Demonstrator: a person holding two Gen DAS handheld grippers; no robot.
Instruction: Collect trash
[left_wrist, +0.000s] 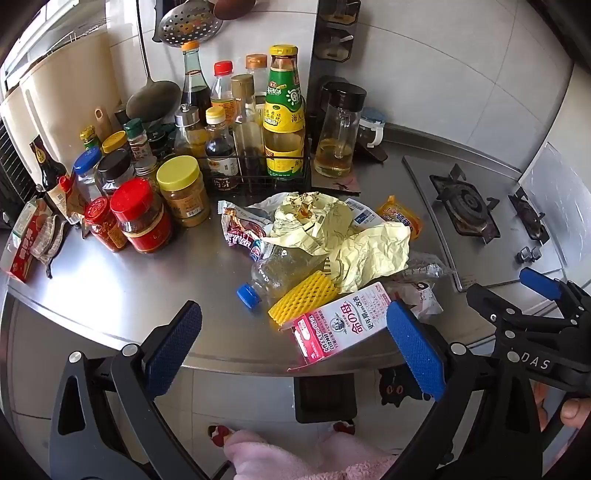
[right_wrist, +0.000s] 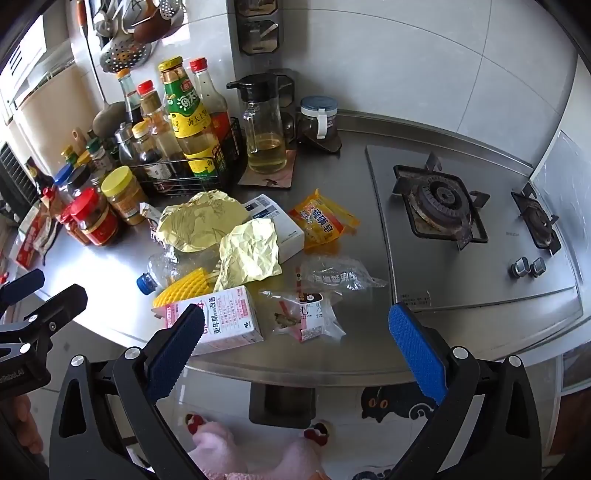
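Note:
A pile of trash lies on the steel counter (left_wrist: 122, 291): a pink-and-white carton (left_wrist: 343, 325) (right_wrist: 225, 319) at the front edge, yellow foam netting (left_wrist: 304, 295) (right_wrist: 186, 288), a crushed clear bottle with a blue cap (left_wrist: 275, 275) (right_wrist: 159, 271), crumpled yellow paper (left_wrist: 369, 253) (right_wrist: 249, 253), an orange packet (left_wrist: 400, 218) (right_wrist: 323, 219), a white box (right_wrist: 275, 221) and clear wrappers (right_wrist: 308, 317). My left gripper (left_wrist: 293, 350) is open, in front of the carton. My right gripper (right_wrist: 295, 349) is open, in front of the wrappers; it also shows in the left wrist view (left_wrist: 506, 291).
Sauce bottles and spice jars (left_wrist: 181, 158) crowd the back left, some in a wire rack (left_wrist: 255, 173). A glass oil jug (left_wrist: 338, 140) stands behind the pile. A gas hob (right_wrist: 472, 225) fills the right. A black bin (right_wrist: 282, 402) stands on the floor below the counter edge.

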